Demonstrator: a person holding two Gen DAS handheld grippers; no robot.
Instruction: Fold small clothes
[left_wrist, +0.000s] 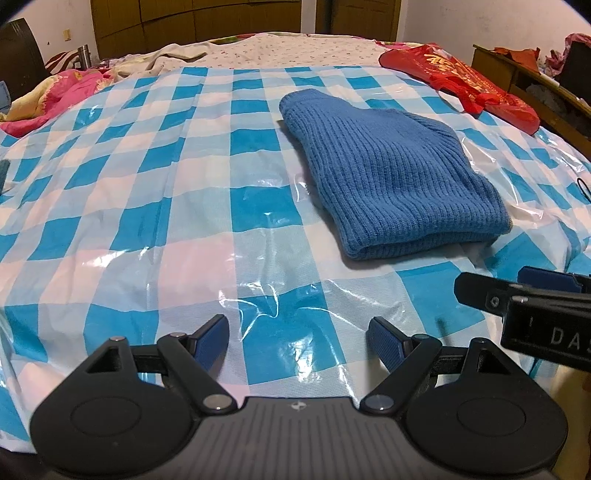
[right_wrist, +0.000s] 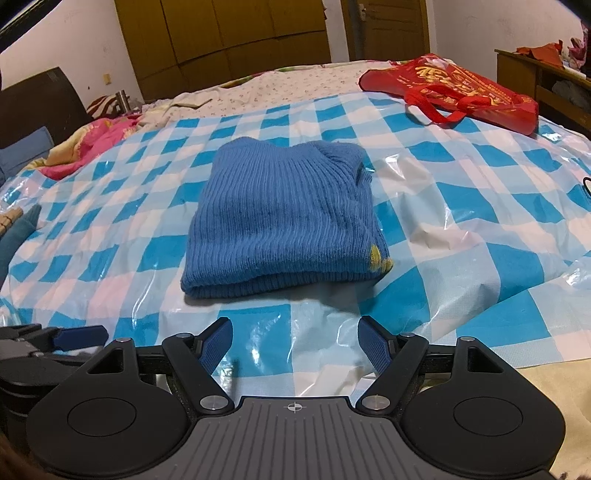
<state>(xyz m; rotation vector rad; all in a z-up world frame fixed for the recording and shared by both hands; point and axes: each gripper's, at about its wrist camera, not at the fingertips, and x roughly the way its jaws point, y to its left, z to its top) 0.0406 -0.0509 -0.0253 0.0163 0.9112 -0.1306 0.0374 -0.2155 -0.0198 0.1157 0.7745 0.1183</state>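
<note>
Two handheld grippers hang over the near edge of a bed, both pointing forward and down. Left gripper (left_wrist: 297, 338): jaws spread wide, blue pads bare, only the glossy blue-and-white checked plastic sheet (left_wrist: 147, 177) between them. Right gripper (right_wrist: 295, 341): likewise spread wide, gripping nothing, sheet showing between its pads. Each tool appears at the edge of the other's view, the right one entering the left wrist view from the right side, so the two sit side by side and close. Blue rib-knit sweater (right_wrist: 284, 214) lies folded into a compact stack on the checked sheet, straight ahead of the right gripper and ahead and to the right of the left one; near folded edge is just beyond the fingertips, not touching either tool. Collar end points away from the grippers; a small yellow patch shows at the near right corner. Red tote bag with gold lettering (right_wrist: 461, 92) lies flat on the far right of the sheet, well apart from the sweater. Pink floral bedding (left_wrist: 48, 96) bunched at far left. Wooden wardrobe (right_wrist: 221, 37) behind the bed.
</note>
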